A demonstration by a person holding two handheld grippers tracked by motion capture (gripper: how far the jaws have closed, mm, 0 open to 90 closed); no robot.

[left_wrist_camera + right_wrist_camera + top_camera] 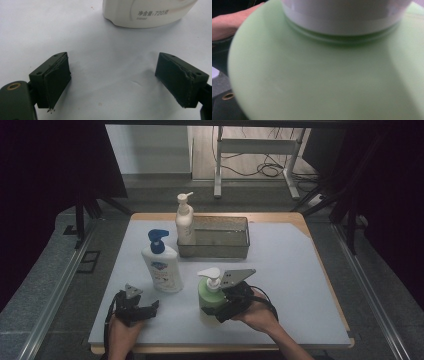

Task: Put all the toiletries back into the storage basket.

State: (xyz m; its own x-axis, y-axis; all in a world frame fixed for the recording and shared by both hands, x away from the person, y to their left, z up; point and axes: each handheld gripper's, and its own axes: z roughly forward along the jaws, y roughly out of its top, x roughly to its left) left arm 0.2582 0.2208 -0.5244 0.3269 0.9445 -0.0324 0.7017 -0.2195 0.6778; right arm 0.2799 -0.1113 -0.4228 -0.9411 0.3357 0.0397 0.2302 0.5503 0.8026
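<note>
Here, a green pump bottle (209,296) w/ a white pump head is seen standing upright near the front-centre of the counter (295,270), which is covered by a pale sheet. The right gripper (223,309) is pressed against the bottle's right side, held by the right hand (257,312); the grey three-cornered plate (236,276) on top lies just beside the pump head. In the right gripper view the green bottle (319,82) is seen very close and blurred, its white collar at the top; whether the fingers are clamped on it can't be told, since the pads are hidden.

The left gripper (145,309) is held low at the front-left of the counter by the left hand (121,330). Its fingers (53,80) are spread wide w/ nothing between them, only bare sheet.

Just ahead of them a white soap bottle (161,265) w/ a blue pump stands upright, left of the green one and apart from it. On its base (147,12) Chinese print is read: "净含量:720克", w/ a smaller line below too small to make out. A blue logo is seen on its front in the high view; brand not legible.

Further back, a clear rectangular plastic bin (220,237) sits at the counter's centre-rear. A slim cream pump bottle (184,220) stands upright at the bin's left end; inside or just beside can't be told. No label text readable on it.
</note>
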